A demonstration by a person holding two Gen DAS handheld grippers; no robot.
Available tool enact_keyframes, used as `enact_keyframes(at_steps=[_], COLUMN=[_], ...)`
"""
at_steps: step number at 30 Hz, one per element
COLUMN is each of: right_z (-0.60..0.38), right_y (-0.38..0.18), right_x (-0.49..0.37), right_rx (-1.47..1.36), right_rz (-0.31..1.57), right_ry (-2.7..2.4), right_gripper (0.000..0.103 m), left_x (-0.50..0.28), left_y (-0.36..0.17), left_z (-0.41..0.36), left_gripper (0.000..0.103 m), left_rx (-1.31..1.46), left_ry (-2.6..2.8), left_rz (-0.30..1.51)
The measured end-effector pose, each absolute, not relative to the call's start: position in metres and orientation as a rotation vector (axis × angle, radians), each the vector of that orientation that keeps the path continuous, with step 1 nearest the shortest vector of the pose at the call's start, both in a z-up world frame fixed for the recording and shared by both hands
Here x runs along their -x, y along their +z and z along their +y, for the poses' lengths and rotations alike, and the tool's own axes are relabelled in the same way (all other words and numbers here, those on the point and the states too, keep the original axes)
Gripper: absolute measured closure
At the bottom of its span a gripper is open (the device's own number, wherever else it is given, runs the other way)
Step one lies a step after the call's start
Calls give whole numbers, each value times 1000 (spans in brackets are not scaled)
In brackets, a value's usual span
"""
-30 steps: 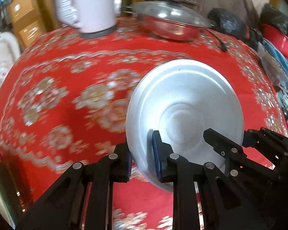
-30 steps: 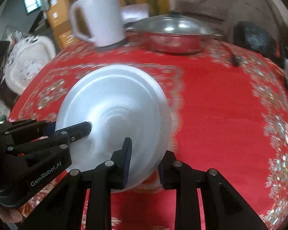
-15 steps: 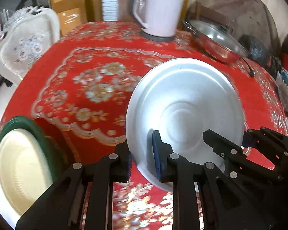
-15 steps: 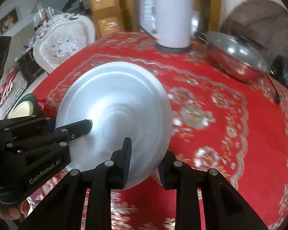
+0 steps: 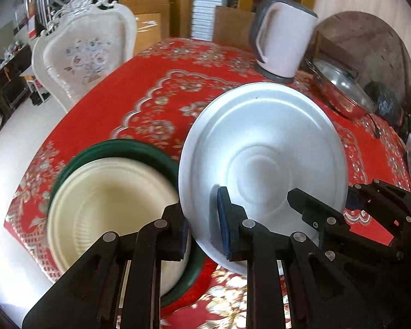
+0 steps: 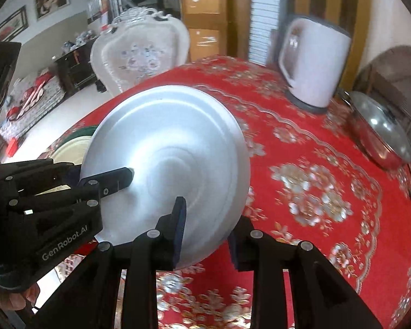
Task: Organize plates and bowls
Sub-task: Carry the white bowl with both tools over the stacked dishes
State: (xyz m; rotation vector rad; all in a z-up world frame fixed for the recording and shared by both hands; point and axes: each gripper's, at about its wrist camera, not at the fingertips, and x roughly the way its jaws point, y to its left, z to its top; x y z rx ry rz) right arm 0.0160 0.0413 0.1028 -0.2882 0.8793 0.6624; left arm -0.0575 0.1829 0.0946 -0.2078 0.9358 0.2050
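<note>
I am carrying the metal plate (image 5: 263, 164) between both tools, clear of the red tablecloth (image 5: 139, 104), toward the stack at the table's near left edge. The left gripper (image 5: 202, 227) is clamped on the plate's near rim, one pad above and one beneath. The right gripper (image 6: 205, 227) straddles the rim on the other side; its jaws have just been easing open a little, the plate is between them, and its right pad looks to stand a little off the rim, though I cannot be sure.

I judge this to be the carry step, with the drop-off coming up. The target looks to be the cream plate (image 5: 106, 208) nested inside the green plate (image 5: 139, 150), sitting right at the table's edge. Next I need to bring the metal plate over the middle of that stack, level it, lower it until it rests, then let go with both tools. The stack is close to the edge, so a crooked landing could push it off.

The left view shows the cream and green stack almost whole, just beside the carried plate. The right view shows only a sliver of it behind the plate (image 6: 164, 164), but it shows the left tool from the side and more of the kettle (image 6: 312, 63) and lidded pan (image 6: 380, 128) toward the far right edge.
</note>
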Motion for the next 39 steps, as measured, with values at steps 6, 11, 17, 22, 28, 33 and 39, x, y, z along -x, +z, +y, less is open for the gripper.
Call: enact_keyframes(at_steps=[6, 11, 17, 22, 28, 33, 39], right_z=[66, 86, 110, 125, 136, 143, 147], right_y=[105, 106, 102, 98, 95, 93, 90], right_x=[-5, 5, 17, 23, 28, 30, 29], right_rx=[325, 353, 395, 424, 450, 467, 470], right_rz=[866, 857, 855, 856, 862, 866, 879], right_ry=[707, 741, 773, 788, 792, 791, 795], right_gripper=[74, 72, 71, 70, 69, 69, 67], left_x=[77, 89, 102, 108, 112, 113, 111], left_y=[95, 94, 89, 85, 80, 76, 72], left_z=[206, 224, 245, 257, 266, 271, 274], left_gripper=[84, 84, 84, 84, 84, 84, 84], left_rx=[230, 247, 277, 299, 321, 333, 339], left_ry=[243, 272, 299, 312, 317, 314, 309], left_rz=[925, 922, 925, 926, 931, 936, 946])
